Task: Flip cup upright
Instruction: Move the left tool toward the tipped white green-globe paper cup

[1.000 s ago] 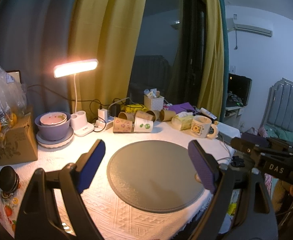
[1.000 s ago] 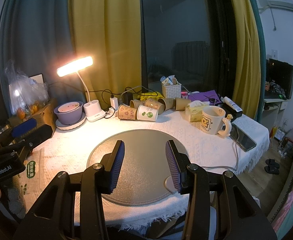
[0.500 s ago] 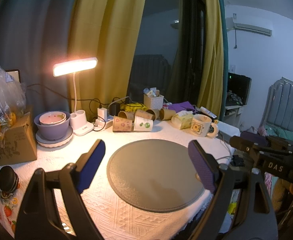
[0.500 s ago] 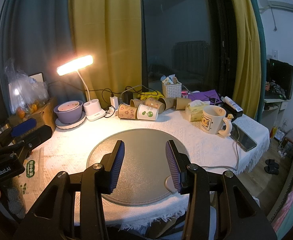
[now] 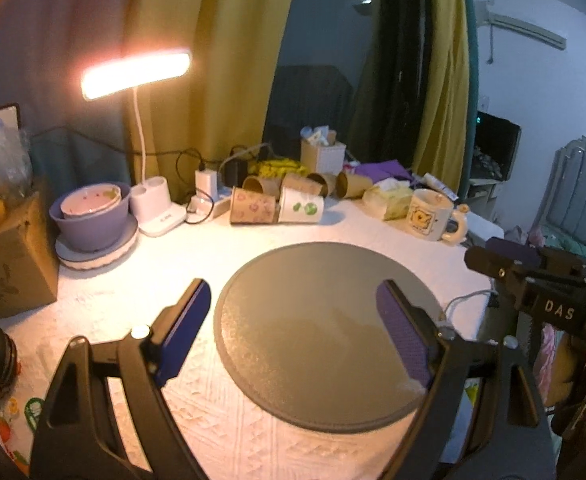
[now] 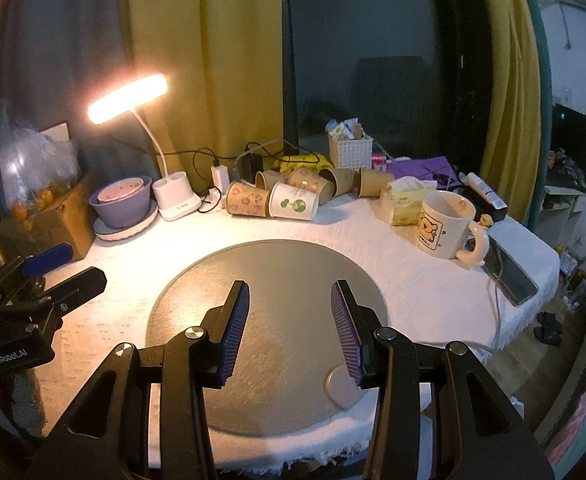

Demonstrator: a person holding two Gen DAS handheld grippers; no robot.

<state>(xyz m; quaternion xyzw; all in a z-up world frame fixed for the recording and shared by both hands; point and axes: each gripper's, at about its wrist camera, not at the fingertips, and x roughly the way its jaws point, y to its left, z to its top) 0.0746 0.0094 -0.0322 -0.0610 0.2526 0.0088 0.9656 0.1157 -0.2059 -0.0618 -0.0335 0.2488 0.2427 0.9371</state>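
Several paper cups lie on their sides at the back of the table: a brown patterned cup (image 5: 253,210) (image 6: 247,204), a white cup with green print (image 5: 302,206) (image 6: 294,207), and plain brown ones (image 6: 313,182) behind. A round grey mat (image 5: 325,320) (image 6: 269,320) lies in front of them with nothing on it. My left gripper (image 5: 293,328) is open and empty over the mat's front. My right gripper (image 6: 289,320) is open and empty over the mat, well short of the cups.
A white bear mug (image 6: 445,226) stands upright at the right, beside a tissue pack (image 6: 407,200) and a phone (image 6: 511,274). A lit desk lamp (image 6: 171,200), a purple bowl (image 6: 123,202) and a cardboard box (image 5: 9,256) sit at the left. Cables and a basket (image 6: 350,151) lie behind.
Both grippers have moved slightly forward and down toward the table; the cups and mug appear a little closer. Jaws stay open. Nothing on the table has moved.
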